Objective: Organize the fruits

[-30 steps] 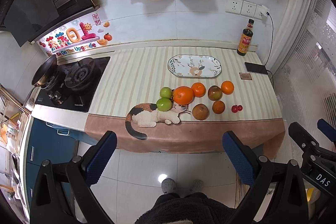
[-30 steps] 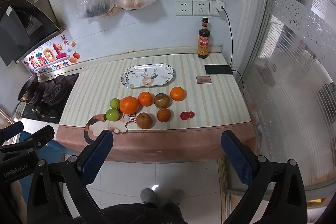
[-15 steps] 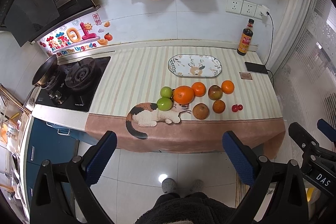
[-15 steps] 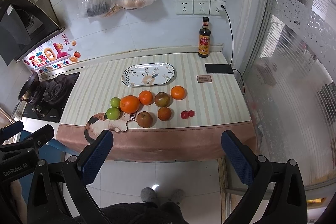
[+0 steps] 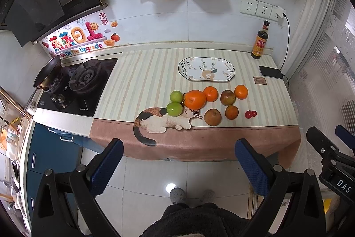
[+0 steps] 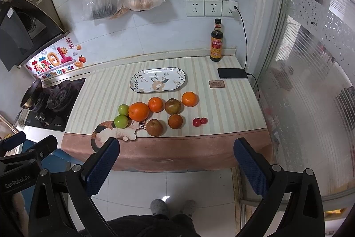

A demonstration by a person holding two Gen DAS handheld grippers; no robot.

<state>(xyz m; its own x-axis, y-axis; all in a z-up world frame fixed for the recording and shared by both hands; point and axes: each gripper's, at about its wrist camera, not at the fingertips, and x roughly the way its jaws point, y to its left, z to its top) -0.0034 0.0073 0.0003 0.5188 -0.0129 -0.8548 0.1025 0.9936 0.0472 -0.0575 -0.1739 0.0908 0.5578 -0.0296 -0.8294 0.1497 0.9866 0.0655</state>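
Left claw (image 5: 179,161) is spread wide, blue pads far apart, nothing between them, touching nothing; it hangs over the floor in front of the counter. Right claw (image 6: 177,160) is the same: fully apart, holding nothing, short of the counter edge, well clear of the fruit. All fruit sits loose on the striped cloth (image 6: 106,90), near the front edge, none on the plate (image 6: 158,82), which lies just behind the group. Two green apples (image 6: 121,116) are at the left of the group, the front one over the printed cat (image 6: 115,134). Big orange (image 6: 139,111) touches both apples. Behind row, going right: small orange (image 6: 156,104), a brownish fruit (image 6: 173,106), another orange (image 6: 189,99). Front row: brown pear-like fruit (image 6: 154,127), darker orange (image 6: 175,121), then two cherry tomatoes (image 6: 199,121) touching each other, a bit apart from the rest. Sauce bottle (image 6: 216,42) stands upright at the back wall, phone (image 6: 232,73) on its cable beside it. Stove (image 6: 53,99) with a pan (image 6: 31,92) is at the left. The person's feet in grey slippers (image 6: 173,207) show on the tile below.
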